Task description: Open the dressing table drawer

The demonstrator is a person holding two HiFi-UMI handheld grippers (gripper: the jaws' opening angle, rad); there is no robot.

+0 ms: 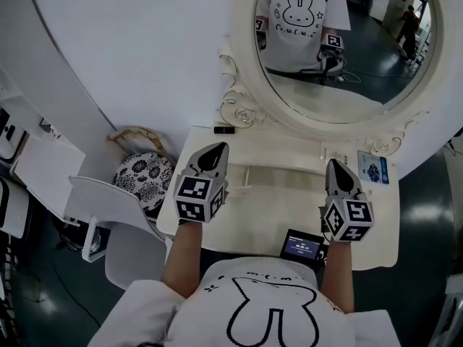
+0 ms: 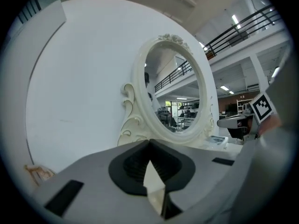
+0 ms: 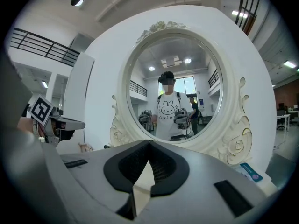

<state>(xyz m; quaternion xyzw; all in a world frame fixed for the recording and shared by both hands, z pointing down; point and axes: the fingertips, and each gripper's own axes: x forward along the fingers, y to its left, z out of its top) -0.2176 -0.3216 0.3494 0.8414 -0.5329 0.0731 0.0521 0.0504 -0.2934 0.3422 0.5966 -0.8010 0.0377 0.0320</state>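
The white dressing table (image 1: 282, 215) carries a large oval mirror (image 1: 340, 49) in a carved cream frame. Its drawer front does not show in any view. My left gripper (image 1: 215, 151) is held over the left part of the table top, pointing at the mirror, jaws shut with nothing between them. My right gripper (image 1: 335, 165) hovers over the right part, also shut and empty. In the left gripper view the closed tips (image 2: 149, 142) face the mirror's frame (image 2: 135, 101). In the right gripper view the closed tips (image 3: 149, 143) face the mirror (image 3: 175, 87).
A small lit screen (image 1: 302, 246) lies at the table's front edge. A blue-and-white packet (image 1: 373, 170) sits at the back right, a small black object (image 1: 224, 129) at the back left. A white chair (image 1: 108, 212) and a black-patterned cushion (image 1: 143, 176) stand left of the table.
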